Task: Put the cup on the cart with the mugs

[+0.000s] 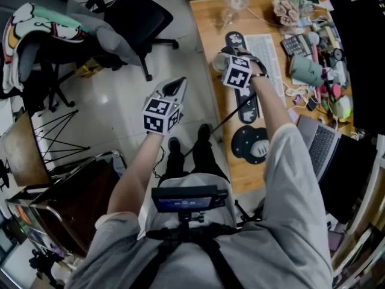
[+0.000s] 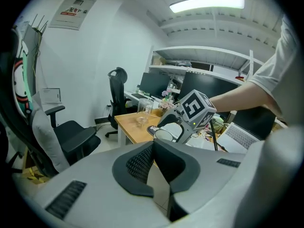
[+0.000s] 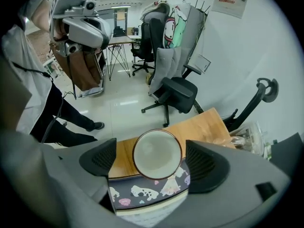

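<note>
Head view: the person is holding the left gripper out over the pale tiled floor, well apart from the light wooden desk surface. The right gripper is reaching over the near corner of that surface, and the pale round cup with a thin brown rim is sitting there just under its marker cube. A white keyboard and a dark patterned wrist rest are lying beside it, and a black office chair is standing on the floor to the left.

Left gripper view: the left gripper is keeping its jaws clenched together, with nothing between them. Beyond them the right gripper is hovering at the cup on the surface, and a clear glass is standing farther back.

Right gripper view: the right gripper is looking straight down on the cup, which is standing upright between its jaws at the edge of the surface, partly over the wrist rest. The jaws are standing released, with a clear gap on the left side and only a sliver on the right. The left gripper is showing at the upper left.
</note>
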Demonstrator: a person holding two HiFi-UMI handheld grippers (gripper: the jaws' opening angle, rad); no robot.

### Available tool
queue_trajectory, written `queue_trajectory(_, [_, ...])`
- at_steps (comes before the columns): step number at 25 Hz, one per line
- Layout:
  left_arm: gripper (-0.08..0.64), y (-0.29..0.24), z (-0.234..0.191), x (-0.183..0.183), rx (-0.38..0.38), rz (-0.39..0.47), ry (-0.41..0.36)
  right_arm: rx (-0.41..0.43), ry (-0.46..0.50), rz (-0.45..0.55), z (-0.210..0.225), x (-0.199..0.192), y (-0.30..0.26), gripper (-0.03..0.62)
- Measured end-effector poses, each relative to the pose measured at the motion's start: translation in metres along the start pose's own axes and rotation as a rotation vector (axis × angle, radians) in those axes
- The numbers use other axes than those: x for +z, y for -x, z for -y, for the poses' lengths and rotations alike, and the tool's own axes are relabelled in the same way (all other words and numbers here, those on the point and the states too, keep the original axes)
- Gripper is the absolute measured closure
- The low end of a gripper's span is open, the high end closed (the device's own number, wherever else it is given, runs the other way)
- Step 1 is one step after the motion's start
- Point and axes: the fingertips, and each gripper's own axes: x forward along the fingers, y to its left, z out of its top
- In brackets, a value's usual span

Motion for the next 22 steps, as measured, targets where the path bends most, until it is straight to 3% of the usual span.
queue_trajectory(8, [0.557,-0.024,-0.008,0.004,0.009,-0.004,0.024,0.068,0.059,-0.037,0.003,-0.004,-0.025,0.141])
queue_trajectory(15, [0.557,-0.031,-0.009,-0.002,0.012,-0.018,0.03,0.095,0.207,-0.117,-0.002,-0.016,-0.043,0.141])
queue_trajectory(22, [0.557,-0.035,-0.014,-0.007,0.025,-0.03,0.039,0.053,0.255,-0.116,0.006,-0.01,-0.035,0.172])
